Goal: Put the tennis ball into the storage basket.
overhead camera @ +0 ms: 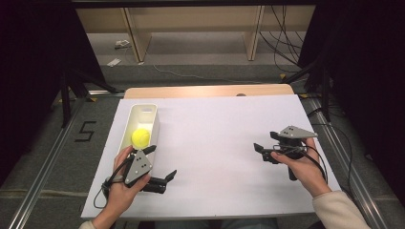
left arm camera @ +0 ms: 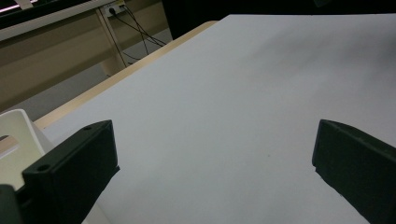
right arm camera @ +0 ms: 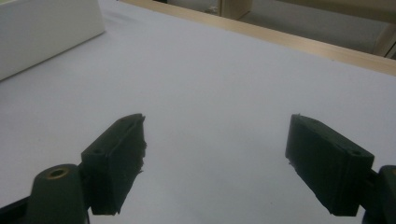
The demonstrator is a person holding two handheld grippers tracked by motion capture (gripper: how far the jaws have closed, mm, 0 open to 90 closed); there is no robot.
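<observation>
Over on the left side of the high view, your white bin (overhead camera: 153,110) sits on the white sheet (overhead camera: 219,143) with the yellow ball (overhead camera: 140,138) inside it, toward the bin's near end. Your left gripper (overhead camera: 161,164) is low in the frame, just below the bin, with one jaw up by the bin's near corner and the other angled out toward the middle of the sheet, so it's spread wide with nothing between. The left gripper view backs that up: both black jaws stand far apart over bare sheet, and a corner of the bin (left arm camera: 16,135) peeks in at the left edge. Your right gripper (overhead camera: 265,153) is over at the right of the high view, well apart from the bin, jaws pointing left across the sheet. They're parted too, empty, with the bin's wall (right arm camera: 42,32) showing in the upper left of the right gripper view.
</observation>
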